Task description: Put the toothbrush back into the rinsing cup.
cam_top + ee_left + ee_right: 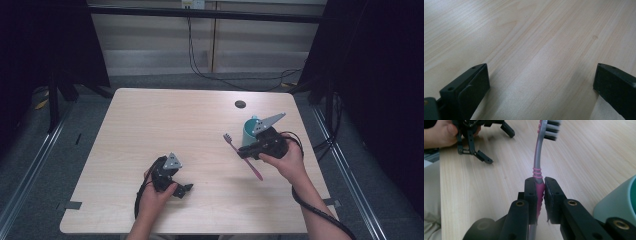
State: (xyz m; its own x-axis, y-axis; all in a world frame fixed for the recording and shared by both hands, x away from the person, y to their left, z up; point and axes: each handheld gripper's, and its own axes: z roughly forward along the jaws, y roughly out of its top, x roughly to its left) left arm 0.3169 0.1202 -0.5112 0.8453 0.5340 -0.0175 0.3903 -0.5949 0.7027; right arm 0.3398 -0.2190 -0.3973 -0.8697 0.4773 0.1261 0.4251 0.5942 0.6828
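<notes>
Here our right claw is clenched on the pink toothbrush mid-handle, bristles up, lifted at the right of the tabletop just beside the teal cup, probably its destination. Our left claw rests released, near left.

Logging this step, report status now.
Right hand-held gripper shut on toothbrush, beside the cup. Left hand-held gripper open over bare table. Nothing blocking.
</notes>
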